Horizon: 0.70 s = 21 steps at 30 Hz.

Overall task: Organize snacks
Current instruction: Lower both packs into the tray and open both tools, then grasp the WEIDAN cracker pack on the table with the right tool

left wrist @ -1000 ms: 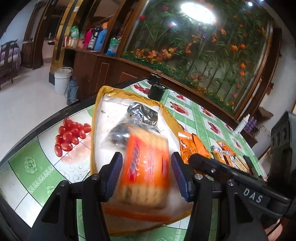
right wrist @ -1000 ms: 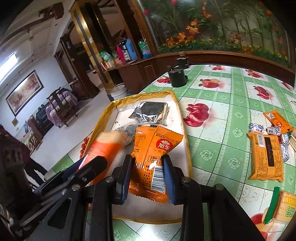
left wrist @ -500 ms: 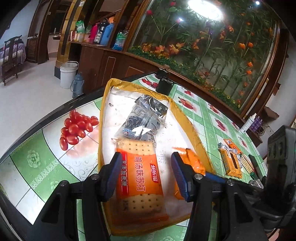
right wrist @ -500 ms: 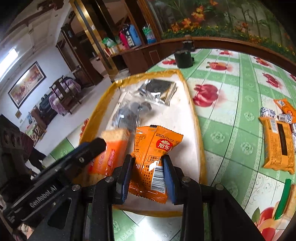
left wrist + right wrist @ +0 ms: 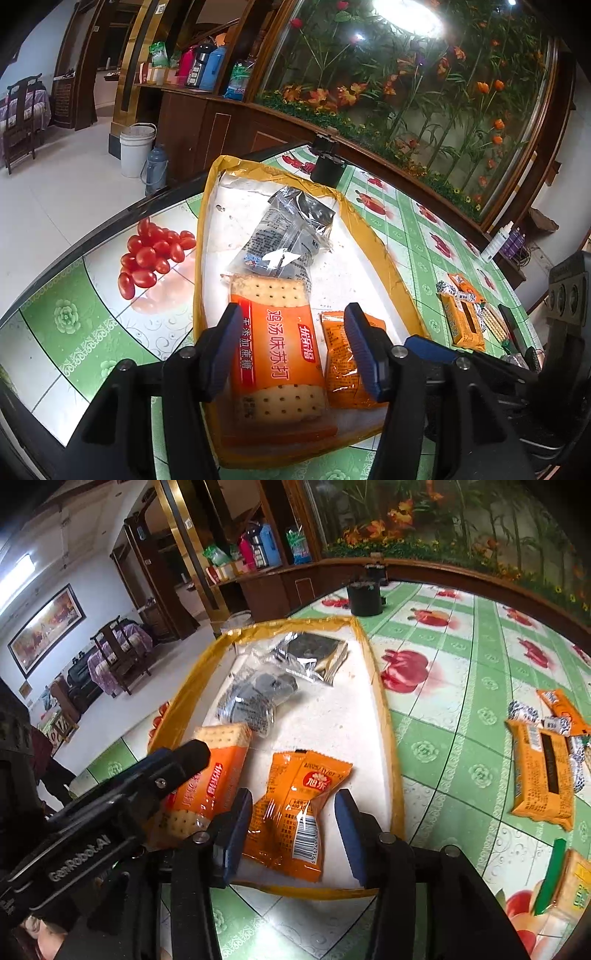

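Note:
A white tray with a yellow rim [image 5: 384, 254] [image 5: 384, 701] lies on the green tablecloth. In it lie an orange cracker pack [image 5: 277, 343] [image 5: 210, 775], a small orange snack packet [image 5: 345, 365] [image 5: 295, 812], a clear grey packet [image 5: 273, 251] [image 5: 251, 698] and a silver packet [image 5: 306, 206] [image 5: 310, 653]. My left gripper [image 5: 291, 347] is open, with its fingers on either side of the cracker pack lying in the tray. My right gripper [image 5: 291, 830] is open over the small orange packet.
More snacks lie on the cloth to the right: an orange packet [image 5: 543, 771] [image 5: 461, 321], small wrapped sweets [image 5: 524, 712] and a cracker pack with green edge [image 5: 565, 886]. A black cup [image 5: 365, 598] [image 5: 327, 166] stands beyond the tray. The table edge curves at left.
Both grippers opened. The cracker pack dropped from the left gripper and the small orange packet from the right; both now lie in the tray.

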{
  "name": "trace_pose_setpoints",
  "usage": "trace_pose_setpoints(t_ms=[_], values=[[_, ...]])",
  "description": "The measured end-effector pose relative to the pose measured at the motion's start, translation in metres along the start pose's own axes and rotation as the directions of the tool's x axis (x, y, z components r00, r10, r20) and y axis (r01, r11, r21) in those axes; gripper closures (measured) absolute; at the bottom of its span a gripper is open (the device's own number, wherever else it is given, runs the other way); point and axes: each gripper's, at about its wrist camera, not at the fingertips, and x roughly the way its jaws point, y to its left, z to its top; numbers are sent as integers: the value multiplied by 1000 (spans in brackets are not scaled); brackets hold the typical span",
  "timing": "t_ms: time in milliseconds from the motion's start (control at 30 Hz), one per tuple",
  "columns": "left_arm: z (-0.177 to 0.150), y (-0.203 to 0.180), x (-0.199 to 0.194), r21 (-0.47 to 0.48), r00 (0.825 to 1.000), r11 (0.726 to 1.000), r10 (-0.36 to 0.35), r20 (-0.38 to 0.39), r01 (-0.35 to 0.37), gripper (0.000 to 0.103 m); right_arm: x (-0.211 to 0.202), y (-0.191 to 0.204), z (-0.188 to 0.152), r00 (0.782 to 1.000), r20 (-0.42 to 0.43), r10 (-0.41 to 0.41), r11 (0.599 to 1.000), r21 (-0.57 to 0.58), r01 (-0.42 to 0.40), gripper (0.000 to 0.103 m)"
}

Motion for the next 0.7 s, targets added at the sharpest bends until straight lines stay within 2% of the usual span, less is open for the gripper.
trace_pose_setpoints(t_ms=[233, 400, 500, 567, 633, 700], values=[[1, -2, -1, -1, 1000, 1000, -12, 6, 12, 47, -9, -7, 2, 999, 37, -18, 1000, 15, 17, 52], [1, -3, -4, -2, 1000, 1000, -15, 17, 15, 47, -22, -26, 6, 996, 84, 4, 992, 125, -15, 52], [2, -2, -5, -3, 1000, 1000, -12, 22, 12, 47, -27, -43, 5, 995, 93, 47, 974, 216, -67, 52], [2, -2, -6, 0, 1000, 1000, -8, 24, 8, 47, -29, -55, 3, 990, 97, 106, 947, 294, -130, 52], [1, -3, -7, 2, 1000, 1000, -6, 26, 6, 47, -29, -67, -1, 971, 107, 213, 893, 383, -238, 52], [1, -3, -7, 3, 1000, 1000, -6, 27, 6, 47, -31, -76, -3, 953, 115, 280, 852, 428, -302, 52]])
